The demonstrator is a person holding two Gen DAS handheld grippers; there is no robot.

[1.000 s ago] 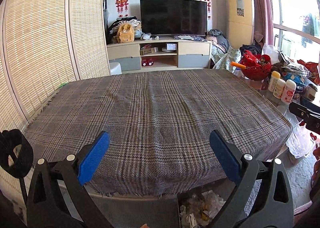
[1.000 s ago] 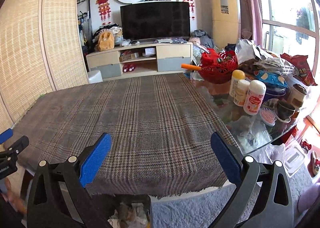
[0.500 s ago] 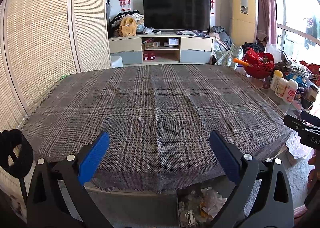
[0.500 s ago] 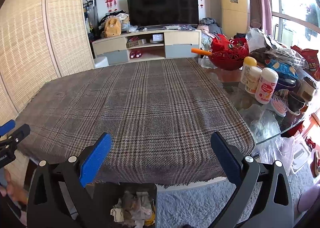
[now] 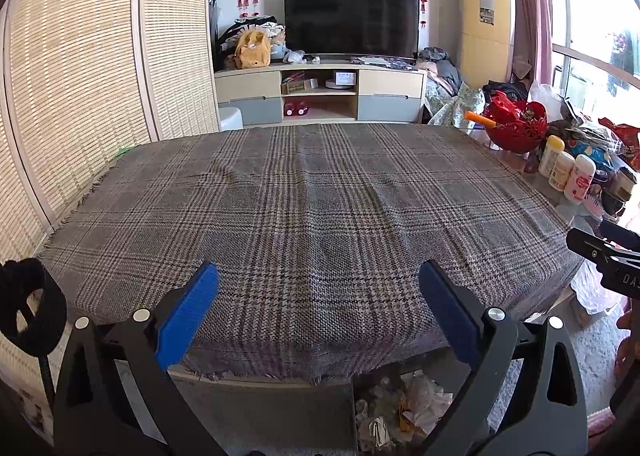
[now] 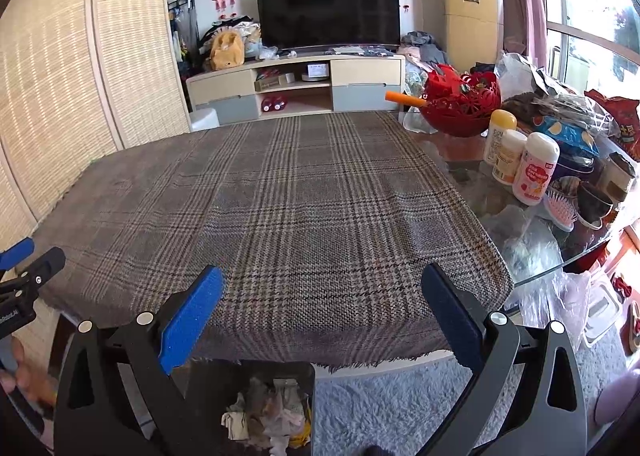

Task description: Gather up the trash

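Plaid cloth (image 5: pixel 312 208) covers most of the table in front of you, its fringed near edge hanging over the side closest to your grippers. Behind it stands the TV cabinet (image 5: pixel 320 96) with the dark television (image 5: pixel 352 20) on top. At the right end of the table the bare glass top (image 6: pixel 532 232) shows, crowded with a red basket (image 6: pixel 464 100), three white bottles (image 6: pixel 536 168), a pink hairbrush (image 6: pixel 560 208) and snack bags. Below the near edge of the table sits your trash bin (image 6: pixel 256 372), dark-walled, on the floor beside a pale blue rug (image 6: pixel 392 404). Crumpled paper trash (image 6: pixel 268 412) lies inside it; in the left wrist view the same trash (image 5: pixel 404 408) shows low between your fingers. Your left gripper (image 5: pixel 318 316) hangs over the near edge of the cloth with its jaws spread wide, nothing between the blue pads (image 5: pixel 188 316). Your right gripper (image 6: pixel 320 316) is likewise released and empty, its pads (image 6: pixel 192 316) well apart above the bin. Each gripper's tip shows at the edge of the other's view. Part of your hand (image 6: pixel 20 372) shows at the lower left of the right wrist view.
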